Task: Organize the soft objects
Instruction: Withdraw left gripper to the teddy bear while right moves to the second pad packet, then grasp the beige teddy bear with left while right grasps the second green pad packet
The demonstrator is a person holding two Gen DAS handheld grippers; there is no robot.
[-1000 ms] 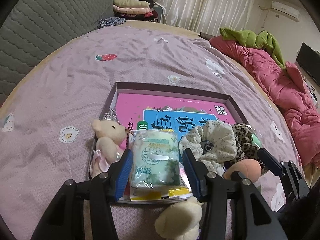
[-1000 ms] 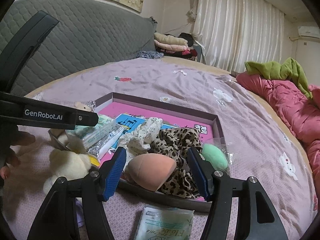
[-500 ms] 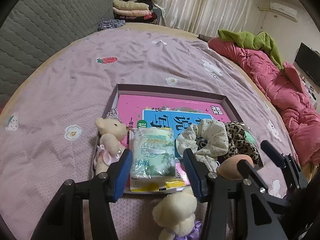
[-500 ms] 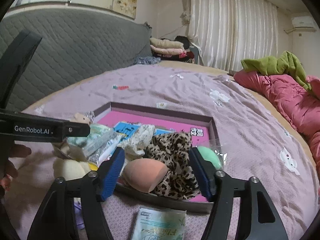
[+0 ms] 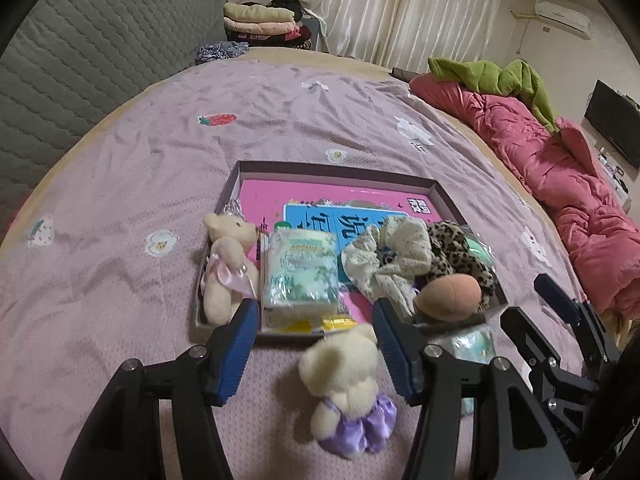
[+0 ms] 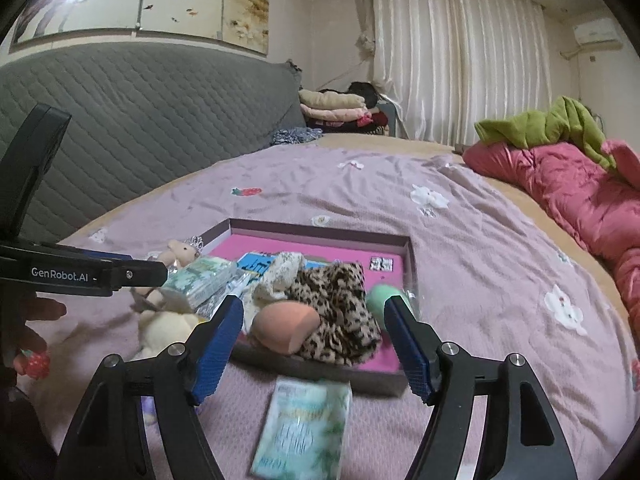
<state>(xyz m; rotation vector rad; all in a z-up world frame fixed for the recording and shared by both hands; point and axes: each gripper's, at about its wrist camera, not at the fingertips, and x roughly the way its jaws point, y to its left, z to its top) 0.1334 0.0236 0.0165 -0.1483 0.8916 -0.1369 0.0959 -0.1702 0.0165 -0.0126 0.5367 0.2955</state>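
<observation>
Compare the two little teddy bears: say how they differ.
The pink-dressed bear lies inside the tray, at its left edge; the purple-dressed bear lies outside it on the bedspread, between the open left claw's fingers. One wears pink, the other purple. Both are cream plush of similar size.

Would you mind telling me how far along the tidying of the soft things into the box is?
Mostly done: the pink-dressed bear, tissue pack, two scrunchies and peach sponge lie in the box. Nothing is in hand; the left claw and right claw are open. Left: the purple-dressed bear and second tissue pack on the bedspread.
</observation>
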